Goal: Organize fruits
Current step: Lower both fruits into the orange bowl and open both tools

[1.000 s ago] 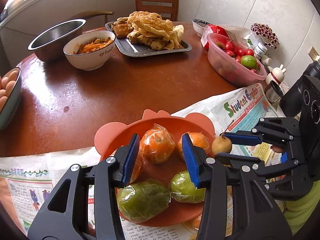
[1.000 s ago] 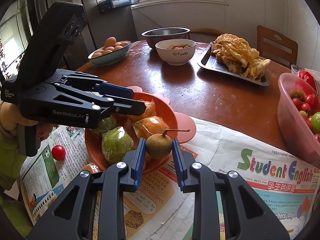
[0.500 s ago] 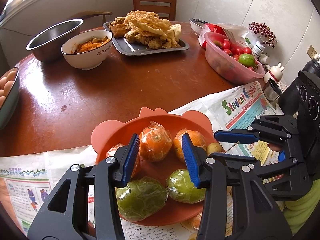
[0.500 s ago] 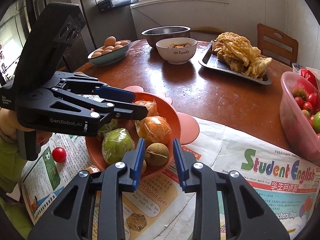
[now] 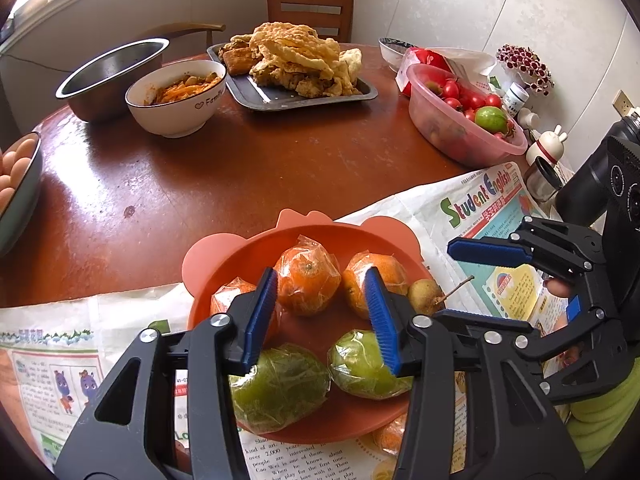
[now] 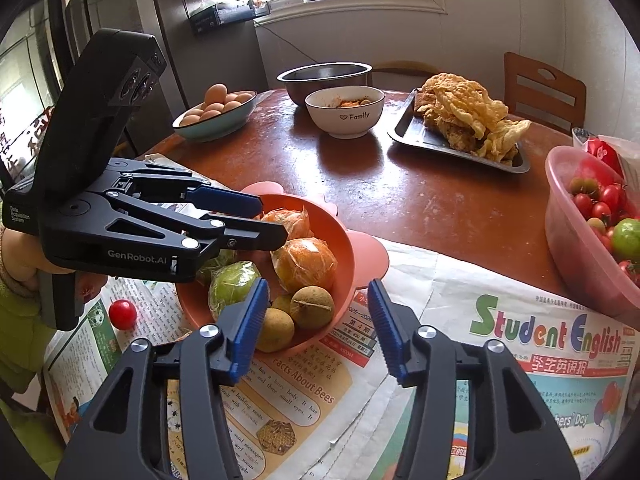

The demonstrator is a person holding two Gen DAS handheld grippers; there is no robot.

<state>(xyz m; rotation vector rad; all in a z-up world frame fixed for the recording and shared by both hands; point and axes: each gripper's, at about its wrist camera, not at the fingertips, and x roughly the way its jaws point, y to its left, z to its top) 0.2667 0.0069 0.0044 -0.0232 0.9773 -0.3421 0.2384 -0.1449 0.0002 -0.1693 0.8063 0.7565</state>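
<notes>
Our right tongs (image 6: 316,324) have just been opening, and nothing sits between them now. The small brown fruit (image 6: 311,306) they held a moment ago now lies in the orange bowl (image 6: 344,256), at its near edge beside another brown one. So that fruit is put away, we think. Our left tongs (image 5: 320,316) hang part open over the bowl and hold nothing. A red tomato (image 6: 122,314) waits on the newspaper (image 6: 460,300), maybe next.

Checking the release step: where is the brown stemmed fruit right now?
The brown stemmed fruit lies in the orange plate at its near rim, beside a wrapped orange, just ahead of the open right gripper.
</notes>
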